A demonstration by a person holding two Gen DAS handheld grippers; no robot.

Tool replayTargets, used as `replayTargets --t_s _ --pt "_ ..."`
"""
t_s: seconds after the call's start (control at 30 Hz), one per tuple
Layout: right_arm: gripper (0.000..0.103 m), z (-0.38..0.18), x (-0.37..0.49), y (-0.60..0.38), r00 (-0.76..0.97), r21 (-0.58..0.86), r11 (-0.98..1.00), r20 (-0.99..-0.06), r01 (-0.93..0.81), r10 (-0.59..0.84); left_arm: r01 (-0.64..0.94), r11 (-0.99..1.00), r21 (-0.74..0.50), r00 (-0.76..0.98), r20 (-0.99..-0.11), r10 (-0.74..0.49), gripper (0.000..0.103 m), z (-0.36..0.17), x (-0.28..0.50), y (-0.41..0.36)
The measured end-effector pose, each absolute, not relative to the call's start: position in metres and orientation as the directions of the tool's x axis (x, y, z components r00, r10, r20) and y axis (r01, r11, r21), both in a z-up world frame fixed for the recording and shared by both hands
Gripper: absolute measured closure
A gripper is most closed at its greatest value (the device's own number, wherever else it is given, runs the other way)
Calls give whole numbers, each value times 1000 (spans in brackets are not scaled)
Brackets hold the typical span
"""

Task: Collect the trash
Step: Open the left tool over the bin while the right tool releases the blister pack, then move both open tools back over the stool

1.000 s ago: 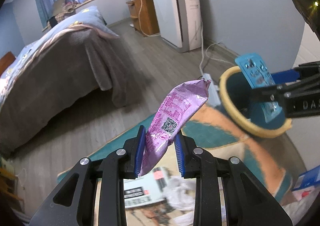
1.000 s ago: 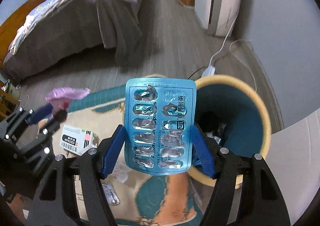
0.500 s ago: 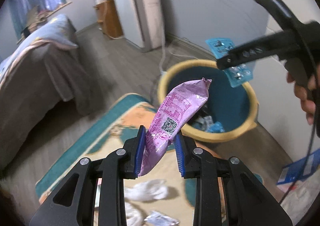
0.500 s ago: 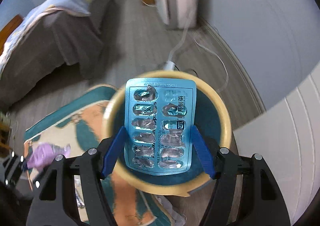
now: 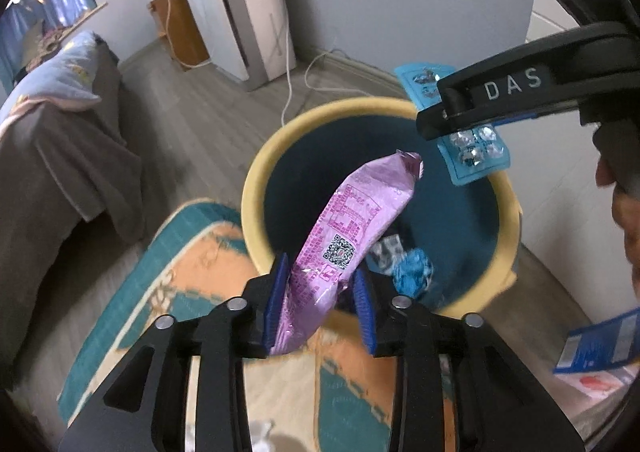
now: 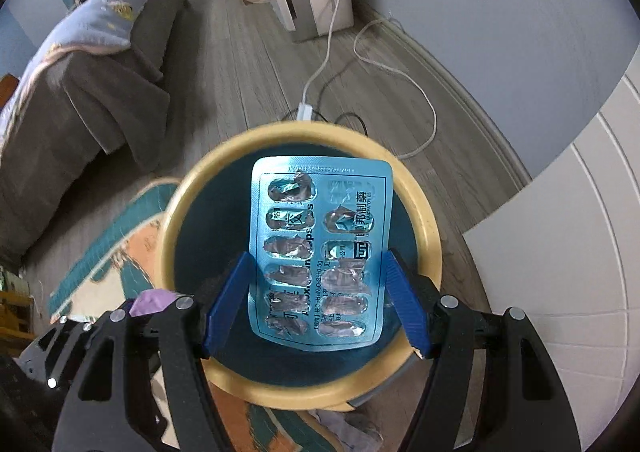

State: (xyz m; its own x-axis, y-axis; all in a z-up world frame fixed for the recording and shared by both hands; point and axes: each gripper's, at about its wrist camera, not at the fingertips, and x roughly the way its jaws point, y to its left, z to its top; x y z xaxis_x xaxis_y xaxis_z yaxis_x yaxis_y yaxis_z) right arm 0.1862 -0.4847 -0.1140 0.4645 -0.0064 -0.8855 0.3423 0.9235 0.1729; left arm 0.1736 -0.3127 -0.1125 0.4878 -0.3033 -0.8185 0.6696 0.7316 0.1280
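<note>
A yellow-rimmed teal bin (image 5: 256, 179) stands on the floor just ahead of both grippers. My left gripper (image 5: 320, 300) hovers at its near rim with a pink snack wrapper (image 5: 360, 211) upright between the pads. Its jaws are opening: the wrapper leans on the left pad and a gap shows at the right pad. My right gripper (image 6: 316, 304) hangs over the bin's mouth (image 6: 172, 219) with a blue blister pack (image 6: 320, 252) between its pads. Those jaws are opening slightly, and the pads still touch the pack's edges. The left wrist view shows the pack (image 5: 472, 155) above the far rim.
Crumpled blue and white trash (image 5: 412, 272) lies inside the bin. A teal and orange rug (image 5: 160, 292) lies on the near side, a bed (image 5: 60, 155) to the left, a white appliance (image 5: 248, 11) and cables (image 6: 306, 111) behind, a white cabinet (image 6: 560, 252) to the right.
Both grippers have moved over the bin and dipped toward it. The left jaws have widened around the pink wrapper. The blister pack sits as before between the right pads.
</note>
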Motion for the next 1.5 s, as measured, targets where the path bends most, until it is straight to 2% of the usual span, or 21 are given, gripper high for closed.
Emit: replayTargets --t_s 0.03,0.07,0.1,0.2,0.27,0.37,0.53,0.83,1.13,1.3,1.5 --pt "24 -112 186 -484 474 179 922 -881 343 -5 666 735 129 494 -815 -304 52 -112 175 -314" --pt "22 -110 187 -481 481 183 922 -877 342 -4 658 741 134 507 -806 -305 38 -110 176 -313" --pt "20 -109 187 -481 483 182 922 -875 341 -6 655 744 136 515 -800 -307 30 -108 176 -313" --pt "16 -108 188 -479 482 178 925 -876 336 -7 644 754 131 532 -784 -319 16 -102 174 -307" --pt "11 -108 189 -479 484 185 924 -875 336 -1 624 768 143 558 -770 -310 10 -99 168 -300" --pt "6 -103 188 -477 501 212 918 -865 334 17 588 795 151 591 -751 -294 7 -89 165 -284" --pt "6 -95 193 -456 513 207 935 -858 288 32 538 831 137 620 -732 -281 7 -69 157 -245" --pt "6 -75 195 -399 536 149 976 -843 156 43 383 904 190 688 -712 -142 6 -33 134 -154" --pt "6 -56 177 -333 568 109 994 -819 11 84 254 959 128 728 -678 -103 5 1 93 -76" --pt "6 -53 160 -291 571 70 995 -815 -67 96 211 976 61 721 -683 -113 5 -10 85 -48" --pt "6 -65 144 -248 555 -5 993 -830 -120 63 178 980 92 719 -692 -65 5 -24 84 -17"
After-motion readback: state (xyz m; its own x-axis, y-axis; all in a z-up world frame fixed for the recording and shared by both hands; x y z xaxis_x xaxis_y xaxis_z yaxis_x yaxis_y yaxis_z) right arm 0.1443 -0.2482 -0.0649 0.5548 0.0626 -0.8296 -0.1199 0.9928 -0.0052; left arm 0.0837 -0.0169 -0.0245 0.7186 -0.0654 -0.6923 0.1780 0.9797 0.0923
